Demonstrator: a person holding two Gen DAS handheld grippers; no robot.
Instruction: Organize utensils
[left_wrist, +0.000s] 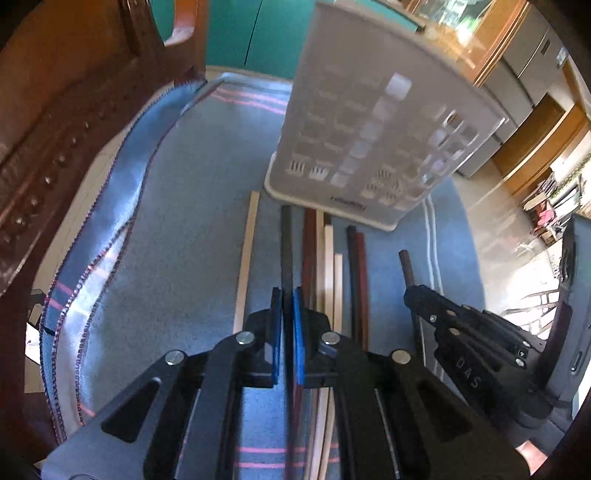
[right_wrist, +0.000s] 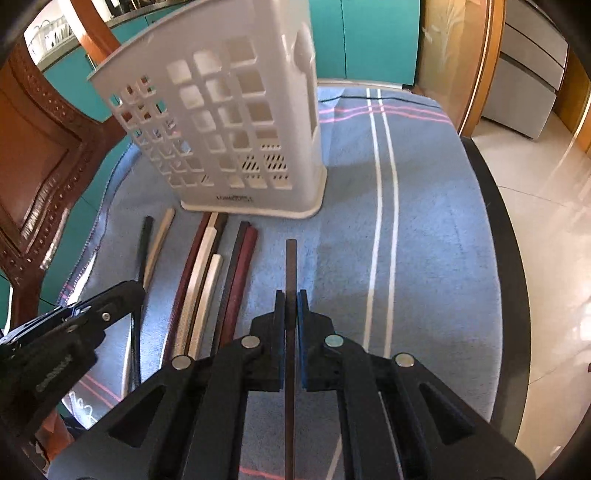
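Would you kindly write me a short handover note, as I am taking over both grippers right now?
Left gripper: shut on a black chopstick.
Right gripper: shut on a dark brown chopstick.
Both point down toward the blue cloth.
White utensil holder: upright on the cloth past the chopstick tips; no utensil shows through its holes.
Loose chopsticks, pale, maroon and dark, lie side by side in front of it.
Done: one chopstick gripped per side.
Left: drop both into the holder, then collect the rest.
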